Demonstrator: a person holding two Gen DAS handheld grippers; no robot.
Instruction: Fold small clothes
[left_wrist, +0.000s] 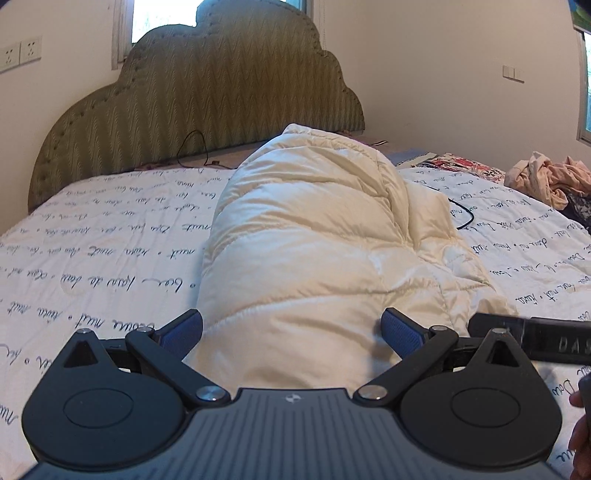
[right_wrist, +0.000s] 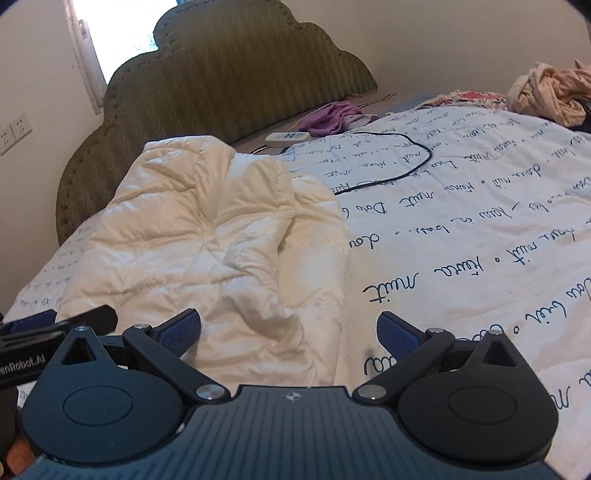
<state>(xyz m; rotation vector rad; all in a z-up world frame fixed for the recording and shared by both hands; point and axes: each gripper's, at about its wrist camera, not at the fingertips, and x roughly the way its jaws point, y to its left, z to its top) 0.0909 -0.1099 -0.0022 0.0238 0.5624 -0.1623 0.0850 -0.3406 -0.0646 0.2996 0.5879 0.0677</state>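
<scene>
Lying on the bed (left_wrist: 110, 236), a cream quilted jacket (left_wrist: 314, 236) fills the middle of the left wrist view, puffy and satin-smooth, its stitched channels running crosswise and its bulk rolled into a rounded hump. The left gripper (left_wrist: 291, 334) has its fingers (left_wrist: 181, 332) spread wide, ribbed blue pads on either side of the jacket's near end, clamping nothing. The bed cover is white, lightly quilted, printed with lines of dark cursive script. Behind it stands a scalloped headboard (left_wrist: 207, 96), olive fabric with a fine zigzag weave and studded edge. A thin black cable (left_wrist: 463, 218) loops on the cover just right of the jacket. Far right, a crumpled peach-coloured heap of clothes (left_wrist: 543, 177) sits near the bed's edge. The other gripper's black arm pokes in at the right, beside the jacket.

From the right wrist view, the jacket (right_wrist: 207, 236) lies left of centre, flatter here, with soft folds and a creased flap near the camera. The right gripper (right_wrist: 290, 332) is also wide open and empty; its left finger (right_wrist: 181, 330) rests by the jacket's hem, the right one over bare cover. The cable (right_wrist: 402, 162) curves in a loop beyond the jacket, leading toward a white rectangular remote (right_wrist: 286, 137). A purple cloth (right_wrist: 330, 116) is bunched at the headboard's (right_wrist: 229, 74) foot, and the peach clothes (right_wrist: 546, 92) lie top right.
</scene>
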